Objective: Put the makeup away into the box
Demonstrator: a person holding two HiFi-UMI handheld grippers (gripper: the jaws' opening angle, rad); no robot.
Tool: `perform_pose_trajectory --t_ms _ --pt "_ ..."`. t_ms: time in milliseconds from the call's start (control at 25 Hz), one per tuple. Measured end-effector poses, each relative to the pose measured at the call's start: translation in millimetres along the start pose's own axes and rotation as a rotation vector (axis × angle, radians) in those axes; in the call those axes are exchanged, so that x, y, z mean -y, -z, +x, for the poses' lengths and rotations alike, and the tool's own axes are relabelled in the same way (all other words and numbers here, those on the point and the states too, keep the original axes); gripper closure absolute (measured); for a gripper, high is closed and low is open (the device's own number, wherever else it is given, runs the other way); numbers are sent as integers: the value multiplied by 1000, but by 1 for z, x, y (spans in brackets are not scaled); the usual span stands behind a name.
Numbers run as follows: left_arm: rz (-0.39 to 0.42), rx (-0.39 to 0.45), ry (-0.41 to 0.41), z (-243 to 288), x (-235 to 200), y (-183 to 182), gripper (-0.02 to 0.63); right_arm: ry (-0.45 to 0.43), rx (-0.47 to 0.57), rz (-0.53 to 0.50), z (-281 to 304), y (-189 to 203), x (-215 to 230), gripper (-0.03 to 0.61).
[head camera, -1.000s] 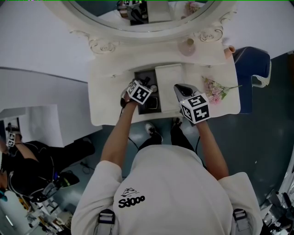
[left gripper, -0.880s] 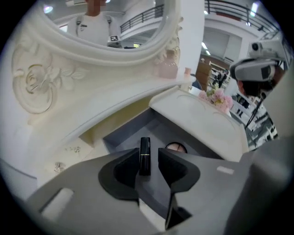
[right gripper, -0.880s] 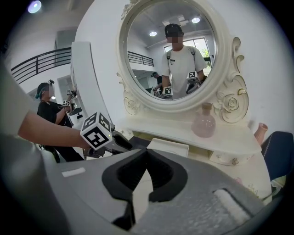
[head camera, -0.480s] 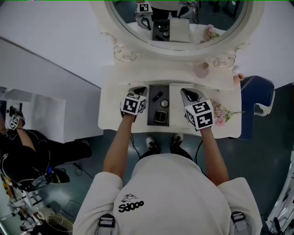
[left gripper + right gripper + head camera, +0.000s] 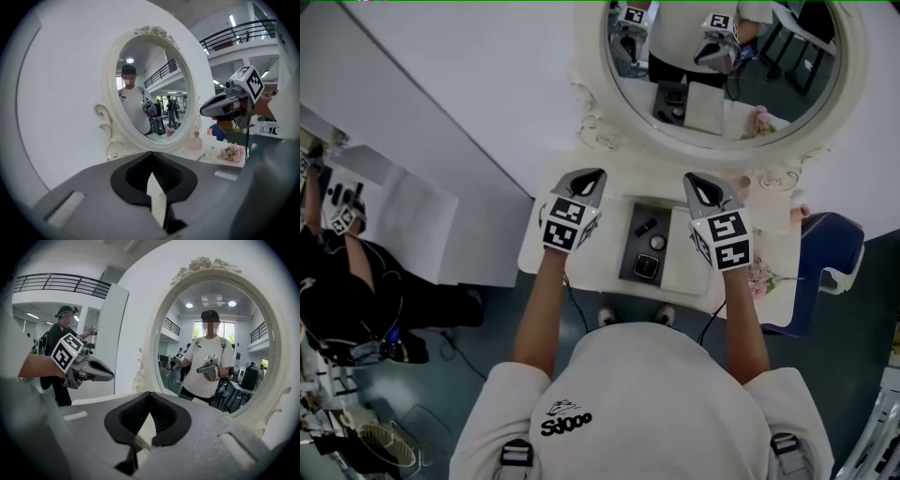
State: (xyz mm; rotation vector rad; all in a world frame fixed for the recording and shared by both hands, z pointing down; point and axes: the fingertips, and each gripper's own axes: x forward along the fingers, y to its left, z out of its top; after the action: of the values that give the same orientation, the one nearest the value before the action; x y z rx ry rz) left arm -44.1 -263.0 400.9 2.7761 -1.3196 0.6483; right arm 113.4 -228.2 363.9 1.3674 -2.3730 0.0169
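Observation:
An open dark box (image 5: 632,249) lies on the white vanity table (image 5: 546,261), with its white lid (image 5: 688,267) beside it on the right. Inside the box are a small black tube (image 5: 645,226), a round piece (image 5: 657,242) and a square compact (image 5: 645,266). My left gripper (image 5: 588,176) (image 5: 151,154) is held up in the air left of the box, shut and empty. My right gripper (image 5: 697,180) (image 5: 150,393) hangs right of the box, above the lid, also shut with nothing in it. Both point toward the oval mirror (image 5: 722,70).
A pink bottle (image 5: 196,140) stands at the mirror's foot. Pink flowers (image 5: 761,277) lie at the table's right end, and a blue chair (image 5: 825,253) stands beyond them. A white partition (image 5: 412,225) stands to the left, with another person (image 5: 337,281) behind it.
Both grippers have risen off the table and spread apart. The left one was over the box and now hangs to its left. The head view has tipped up toward the mirror.

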Motion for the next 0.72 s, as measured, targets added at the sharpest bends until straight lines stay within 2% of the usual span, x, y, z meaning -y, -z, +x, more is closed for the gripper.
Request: perform_pose_trajectory --t_ms 320,720 --pt "102 157 -79 -42 -23 -83 597 39 141 -125 -11 -74 3 577" --pt "196 309 -135 -80 -26 -158 597 56 267 -176 -34 -133 4 577"
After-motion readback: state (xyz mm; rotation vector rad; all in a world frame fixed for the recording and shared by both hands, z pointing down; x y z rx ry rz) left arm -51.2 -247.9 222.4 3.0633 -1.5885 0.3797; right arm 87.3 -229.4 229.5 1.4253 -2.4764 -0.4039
